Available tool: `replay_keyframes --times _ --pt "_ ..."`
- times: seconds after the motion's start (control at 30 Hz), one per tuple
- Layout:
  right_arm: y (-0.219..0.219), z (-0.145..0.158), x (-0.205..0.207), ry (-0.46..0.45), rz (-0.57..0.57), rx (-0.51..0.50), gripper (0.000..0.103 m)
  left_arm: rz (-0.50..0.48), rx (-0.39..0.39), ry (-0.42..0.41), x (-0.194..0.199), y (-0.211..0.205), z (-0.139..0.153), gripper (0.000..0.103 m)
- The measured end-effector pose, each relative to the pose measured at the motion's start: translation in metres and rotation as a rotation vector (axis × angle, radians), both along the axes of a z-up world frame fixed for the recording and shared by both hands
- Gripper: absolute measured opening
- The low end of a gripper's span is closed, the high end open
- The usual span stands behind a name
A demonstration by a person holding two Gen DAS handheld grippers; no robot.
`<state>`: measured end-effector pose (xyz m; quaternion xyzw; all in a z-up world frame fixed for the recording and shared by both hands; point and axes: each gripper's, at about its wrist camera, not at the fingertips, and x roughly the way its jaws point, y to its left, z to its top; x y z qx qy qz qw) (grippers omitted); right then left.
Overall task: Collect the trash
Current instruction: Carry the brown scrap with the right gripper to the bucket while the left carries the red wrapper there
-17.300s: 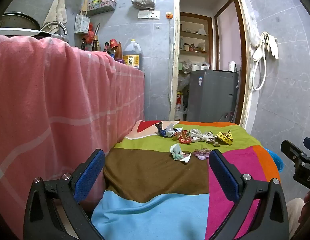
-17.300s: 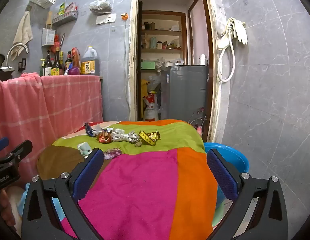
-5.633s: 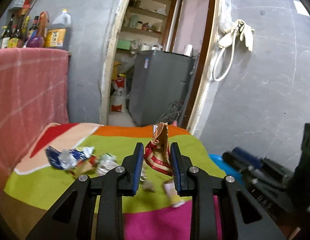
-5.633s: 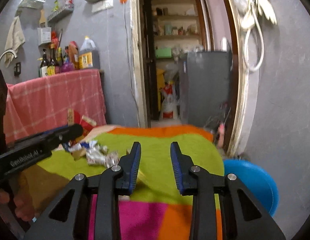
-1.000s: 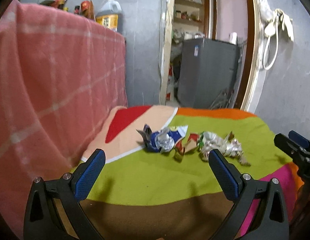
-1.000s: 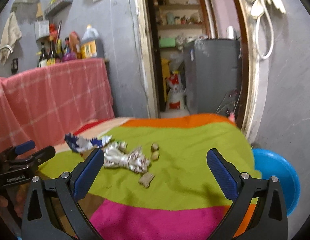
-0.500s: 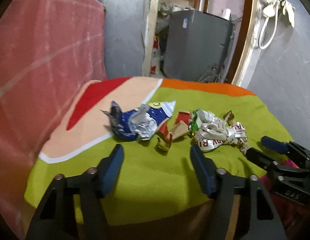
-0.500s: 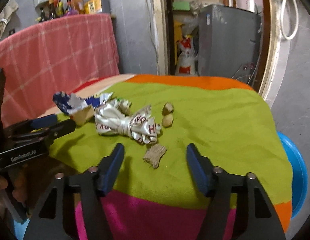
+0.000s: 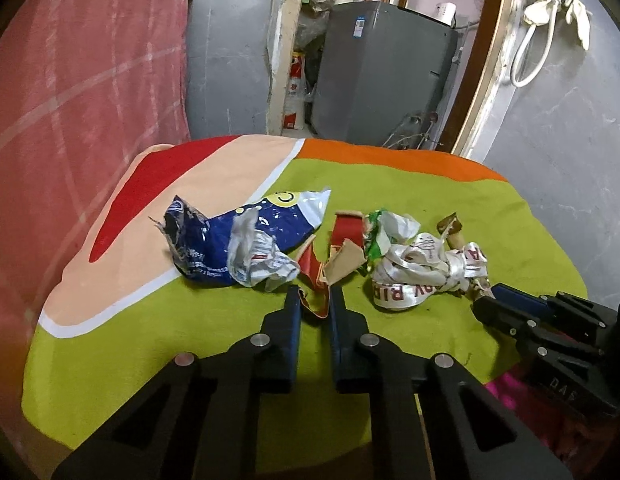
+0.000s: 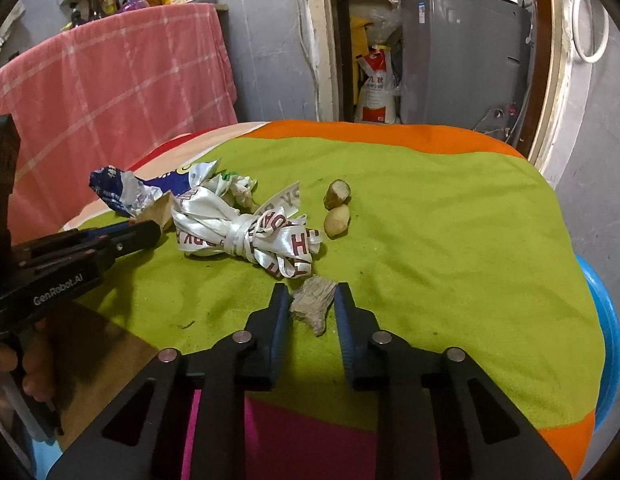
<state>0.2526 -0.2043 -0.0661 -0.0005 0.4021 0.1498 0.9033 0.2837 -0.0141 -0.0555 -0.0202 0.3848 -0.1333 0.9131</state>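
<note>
Here, at 12 o'clock from each camera, the left gripper pinches the red wrapper and the right gripper closes around the grey scrap, probably for the blue basin at 3 o'clock.

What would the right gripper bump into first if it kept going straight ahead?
The right gripper already has a small grey-brown scrap between its fingers. Going straight on, it would probably meet the edge of the white ribbon bundle next, or slip just past it; depth is hard to judge.
</note>
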Motion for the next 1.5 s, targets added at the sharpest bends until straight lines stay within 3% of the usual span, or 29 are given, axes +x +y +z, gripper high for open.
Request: replay_keyframes --times 0.27,0.47,0.63,0.83,1.2,1.5 --pt "-0.005 0.005 -0.009 -0.026 0.001 0.006 0.018 -0.005 -0.023 -0.015 -0.021 -0.005 0.005 0.006" --pt "-0.006 0.017 -0.031 -0.097 0.014 0.02 0.018 0.004 -0.041 -0.047 -0.047 -0.009 0.012 0.005" --pt "-0.004 0.032 -0.051 -0.195 0.009 0.022 0.018 -0.003 -0.056 -0.086 -0.066 -0.018 0.02 0.005" --pt "-0.016 0.064 -0.082 -0.365 -0.028 0.013 0.018 -0.036 -0.098 -0.208 -0.086 -0.039 0.046 0.005" --pt "-0.087 0.127 -0.117 -0.638 -0.187 -0.053 0.018 -0.135 -0.19 -0.453 -0.104 -0.118 0.097 0.005" --pt "-0.164 0.135 -0.12 -0.699 -0.324 -0.107 0.018 -0.236 -0.222 -0.526 -0.094 -0.2 0.111 0.005"
